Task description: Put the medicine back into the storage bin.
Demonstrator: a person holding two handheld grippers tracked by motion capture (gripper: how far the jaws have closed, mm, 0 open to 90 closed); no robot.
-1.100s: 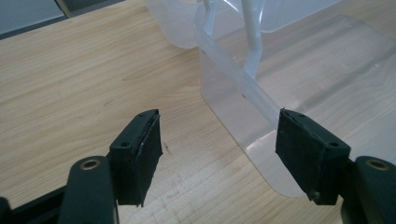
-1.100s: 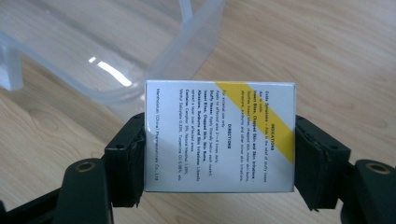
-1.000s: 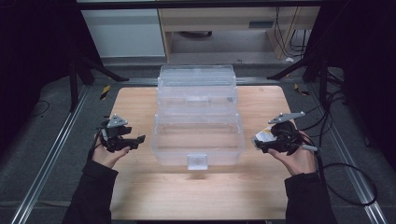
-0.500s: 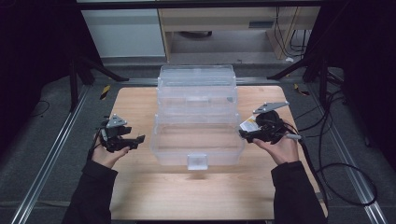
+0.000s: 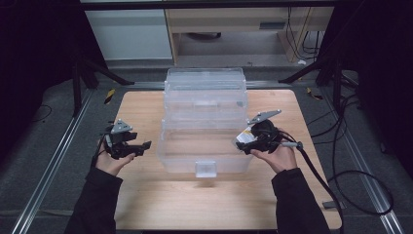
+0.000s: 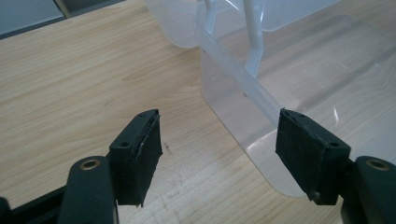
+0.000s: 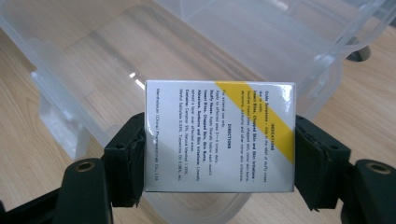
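A clear plastic bin (image 5: 204, 151) stands open in the middle of the wooden table (image 5: 146, 204), its lid (image 5: 204, 85) tipped up behind it. My right gripper (image 5: 242, 144) is shut on a small white and yellow carton (image 5: 245, 137) at the bin's right rim. In the right gripper view the carton (image 7: 219, 116) sits printed side up between both pads, above the bin's hollow (image 7: 107, 56). My left gripper (image 5: 145, 146) hovers open just left of the bin. In the left gripper view its jaws (image 6: 219, 149) are wide apart, with the bin's corner (image 6: 243, 93) ahead and nothing between them.
A white latch tab (image 5: 205, 168) sticks out of the bin's front wall. Black cables (image 5: 350, 170) trail over the floor at the right. Metal rails (image 5: 48, 165) run along the table's sides, and stand legs (image 5: 97, 73) are at the back corners.
My right hand has carried the carton leftward from beside the table's right edge to the bin's right rim. The left hand has stayed put.
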